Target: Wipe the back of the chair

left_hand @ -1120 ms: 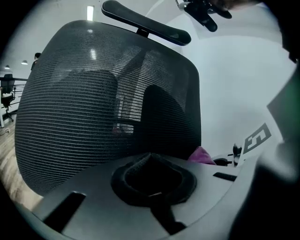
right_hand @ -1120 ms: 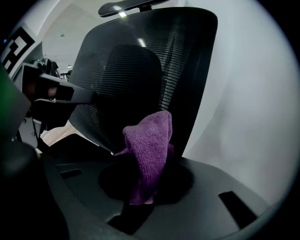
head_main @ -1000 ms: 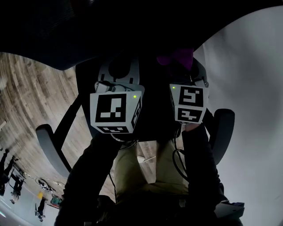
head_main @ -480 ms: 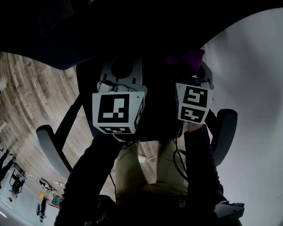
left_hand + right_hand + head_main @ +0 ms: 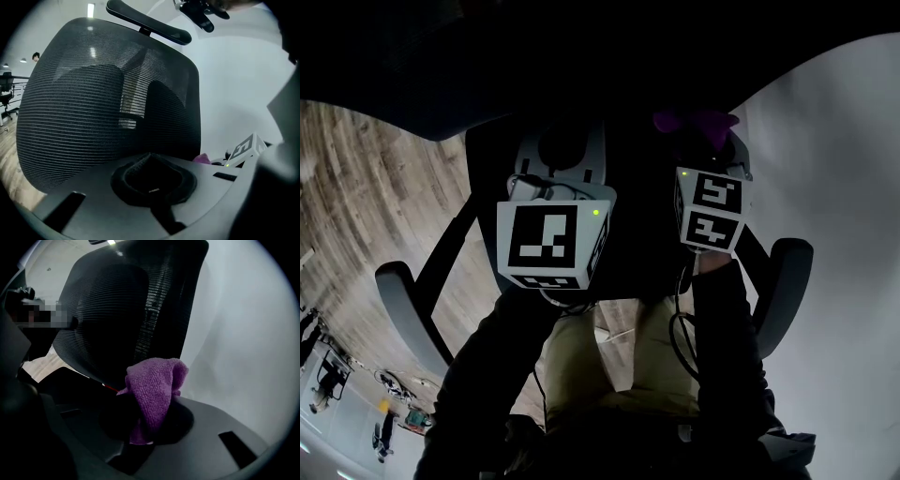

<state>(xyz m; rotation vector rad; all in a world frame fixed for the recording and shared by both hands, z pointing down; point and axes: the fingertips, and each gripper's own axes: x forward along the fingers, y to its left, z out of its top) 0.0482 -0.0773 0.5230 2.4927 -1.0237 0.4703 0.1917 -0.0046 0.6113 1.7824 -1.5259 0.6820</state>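
Note:
The black mesh chair back (image 5: 93, 108) fills the left gripper view, with its headrest (image 5: 150, 21) on top, and stands close ahead in the right gripper view (image 5: 117, 310). My right gripper (image 5: 145, 427) is shut on a purple cloth (image 5: 154, 390), which sticks up from the jaws just short of the mesh. From the head view the cloth (image 5: 694, 122) shows beyond the right gripper (image 5: 705, 145), against the dark chair. My left gripper (image 5: 150, 173) has its jaws together with nothing in them, pointing at the mesh; from the head view the left gripper (image 5: 561, 141) is beside the right one.
Two grey armrests (image 5: 398, 300) (image 5: 787, 281) flank my arms. A white wall (image 5: 834, 187) rises at the right, and wooden floor (image 5: 366, 206) lies at the left. The right gripper's marker cube (image 5: 243, 149) shows at the left gripper view's lower right.
The right gripper with the purple cloth has shifted a little to the right along the chair. The left gripper has barely moved.

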